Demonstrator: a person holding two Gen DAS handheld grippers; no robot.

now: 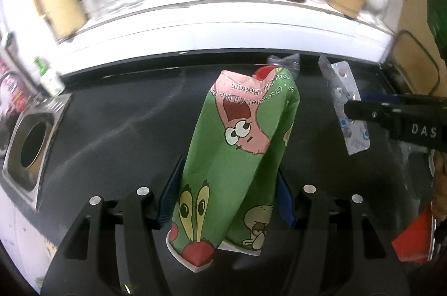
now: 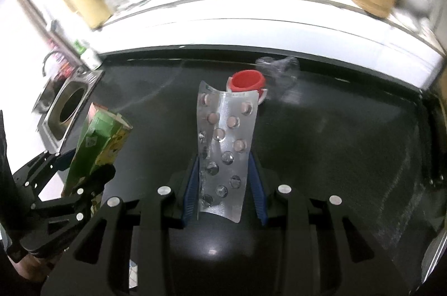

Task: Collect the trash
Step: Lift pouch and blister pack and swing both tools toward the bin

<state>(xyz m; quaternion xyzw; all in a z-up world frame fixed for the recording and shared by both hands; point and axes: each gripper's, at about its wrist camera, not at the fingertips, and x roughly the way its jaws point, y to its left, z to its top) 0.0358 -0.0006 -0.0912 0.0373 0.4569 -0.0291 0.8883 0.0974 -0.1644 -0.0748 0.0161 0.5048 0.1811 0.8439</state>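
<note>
Left gripper (image 1: 227,201): we see its blue pads pressed on both sides of a crushed green cartoon-printed carton (image 1: 237,156), jaws partly closed, at lower centre of the left wrist view.
Carton: it is held clear of the black countertop (image 1: 111,128) and leans toward upper right.
Right gripper (image 2: 223,189): we see its pads closed on the lower end of a silver blister pack (image 2: 223,150), jaws fairly narrow, at centre of the right wrist view.
Blister pack: it stands nearly upright; some pockets hold pills, others look empty.
Red cap (image 2: 247,82): on the countertop just beyond the pack.
Clear crumpled plastic (image 2: 279,72): beside the cap, toward the right.
Disposal hole (image 1: 32,145): a round opening in a steel plate, at left edge.
Windowsill (image 1: 195,13): blurred jars and containers along the top.
</note>
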